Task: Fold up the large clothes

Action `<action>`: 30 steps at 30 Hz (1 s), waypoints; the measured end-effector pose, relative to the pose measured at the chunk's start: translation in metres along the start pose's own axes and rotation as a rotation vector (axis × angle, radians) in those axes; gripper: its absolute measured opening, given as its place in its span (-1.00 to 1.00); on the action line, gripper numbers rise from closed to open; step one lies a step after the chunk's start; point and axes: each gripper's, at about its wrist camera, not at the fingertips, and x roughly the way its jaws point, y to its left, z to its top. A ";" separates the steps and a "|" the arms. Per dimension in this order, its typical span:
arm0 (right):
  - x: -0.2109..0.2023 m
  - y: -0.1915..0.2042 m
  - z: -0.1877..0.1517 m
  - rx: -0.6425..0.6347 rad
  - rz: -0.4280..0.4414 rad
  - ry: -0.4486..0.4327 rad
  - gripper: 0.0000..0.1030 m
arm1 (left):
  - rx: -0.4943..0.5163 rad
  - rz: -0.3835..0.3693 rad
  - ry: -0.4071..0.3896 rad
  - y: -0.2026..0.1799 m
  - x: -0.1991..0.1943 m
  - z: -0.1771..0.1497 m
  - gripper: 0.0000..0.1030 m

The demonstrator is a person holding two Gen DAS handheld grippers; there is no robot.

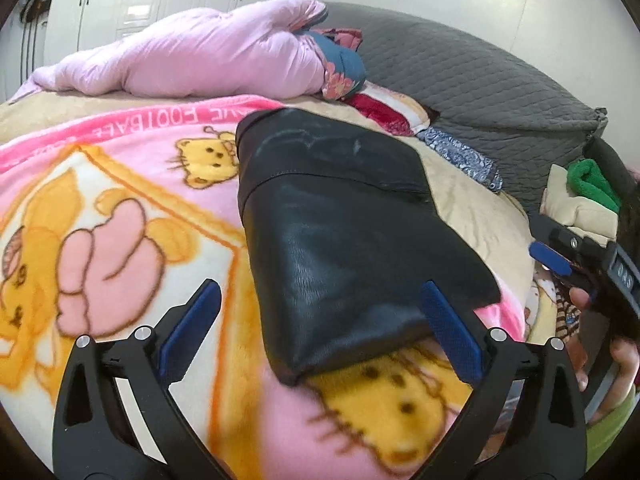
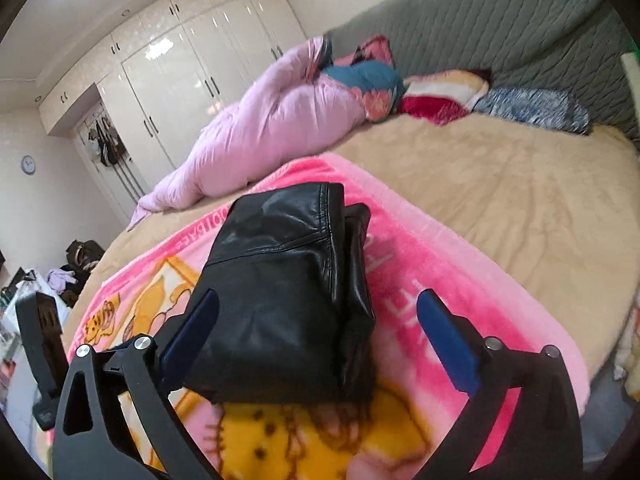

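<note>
step in hand: the fold looks all but finished; i'd judge what's left is squaring the bundle and letting it lie.
how to do it well: come in low from the near edge, press the top layer flat instead of pinching it, and tuck the loose side layers in so the stack doesn't slump open.
left tongs [image 1: 320, 308]: spread wide, holding nothing; they hover just over the near end of the garment, and whether the right-hand pad touches its edge i can't tell.
right tongs [image 2: 318, 312]: also spread wide and empty, straddling the near end of the bundle from the other side.
black leather garment [image 1: 332, 216]: folded into a compact, thick rectangle, glossy and slightly creased, a seam running across the upper part; in the right wrist view the layered edges show along one side.
where it lies: on the pink cartoon blanket [image 1: 120, 208], spread over the bed [image 2: 520, 208].
nearby: a pink quilt [image 1: 192, 52] bundled well apart, toward the headboard.
</note>
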 end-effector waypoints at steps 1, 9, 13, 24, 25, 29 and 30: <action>-0.011 0.003 -0.005 -0.009 -0.008 -0.025 0.91 | 0.007 -0.001 -0.012 -0.001 -0.007 -0.002 0.82; -0.064 0.028 -0.046 -0.103 -0.068 -0.084 0.92 | 0.013 0.002 -0.089 -0.007 -0.058 -0.023 0.82; -0.082 0.038 -0.073 -0.142 -0.099 -0.083 0.92 | 0.016 0.016 -0.072 -0.008 -0.074 -0.042 0.82; -0.099 0.060 -0.128 -0.152 -0.112 0.001 0.92 | -0.020 0.082 -0.025 0.002 -0.102 -0.088 0.82; -0.100 0.062 -0.130 -0.156 -0.116 0.004 0.92 | -0.018 0.089 -0.025 0.003 -0.104 -0.091 0.82; -0.106 0.073 -0.133 -0.180 -0.133 0.010 0.92 | 0.007 0.132 -0.030 0.004 -0.115 -0.100 0.82; -0.107 0.074 -0.134 -0.180 -0.131 0.014 0.92 | 0.010 0.138 -0.033 0.004 -0.115 -0.100 0.82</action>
